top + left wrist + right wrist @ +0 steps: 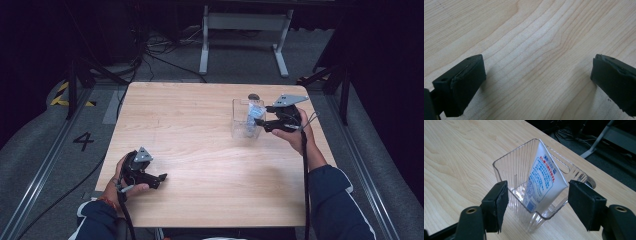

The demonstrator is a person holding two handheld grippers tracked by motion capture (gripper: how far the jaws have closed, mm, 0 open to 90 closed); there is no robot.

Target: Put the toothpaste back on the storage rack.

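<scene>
Bare table point(200, 150) lies open everywhere except the clear bin point(244, 117) near its far right edge

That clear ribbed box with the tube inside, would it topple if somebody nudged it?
Probably. The clear box looks like thin, light plastic and stands tall. The tube leans inside against a wall, so its weight sits off-centre. The smooth wooden table suggests it might slide first.

Light wooden table point(200, 130), clear ribbed bin point(243, 122) near its right edge
</scene>
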